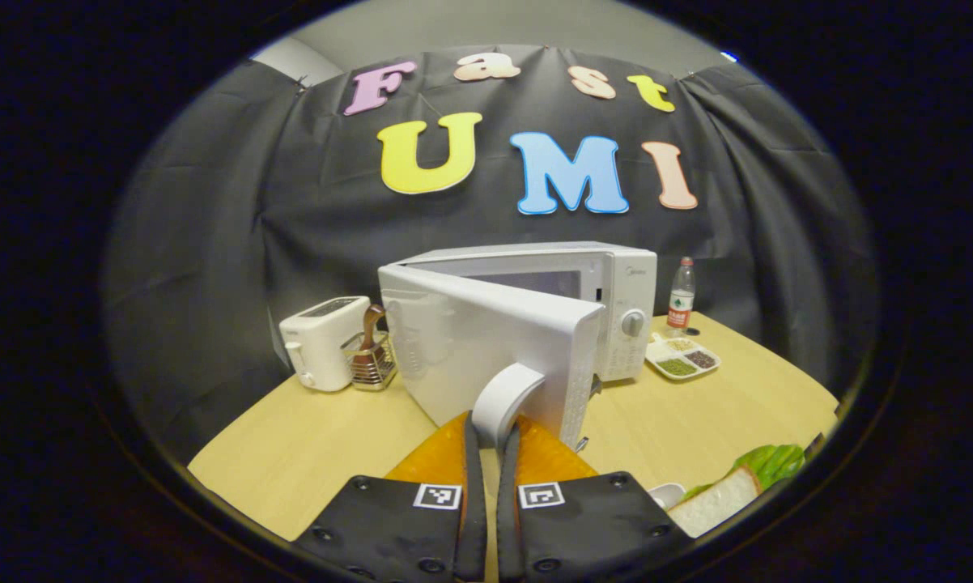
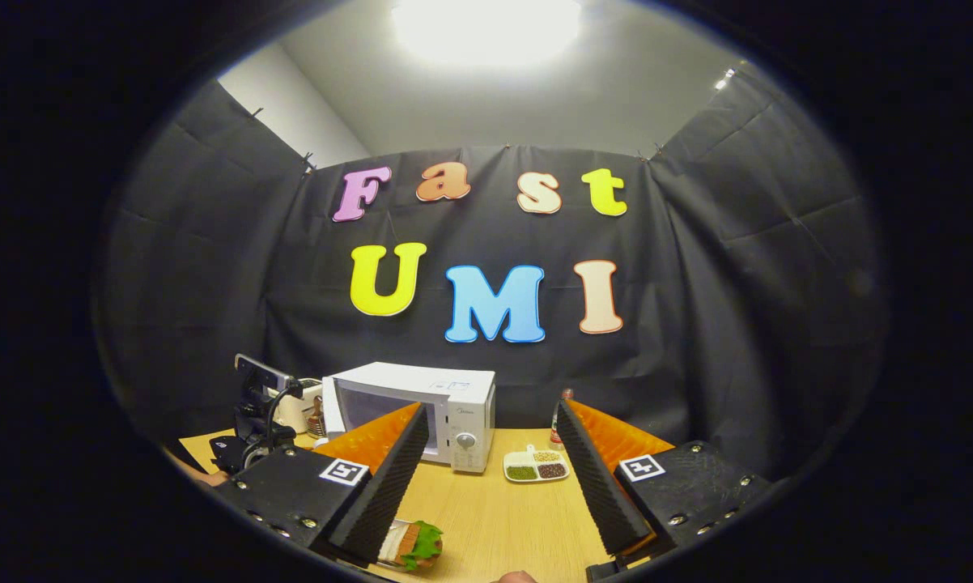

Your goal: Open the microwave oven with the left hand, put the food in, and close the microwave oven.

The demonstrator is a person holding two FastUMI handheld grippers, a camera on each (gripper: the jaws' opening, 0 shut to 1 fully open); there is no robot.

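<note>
left gripper (image 1: 490, 433) pinching door handle (image 1: 504, 398), microwave (image 1: 608, 312) seemingly part-open; right gripper (image 2: 490, 465) spread above sandwich (image 2: 412, 544).

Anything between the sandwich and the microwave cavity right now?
Yes, the microwave door. It is only partly open, and the left gripper is shut on its handle. The sandwich sits on the table under the open right gripper.
</note>
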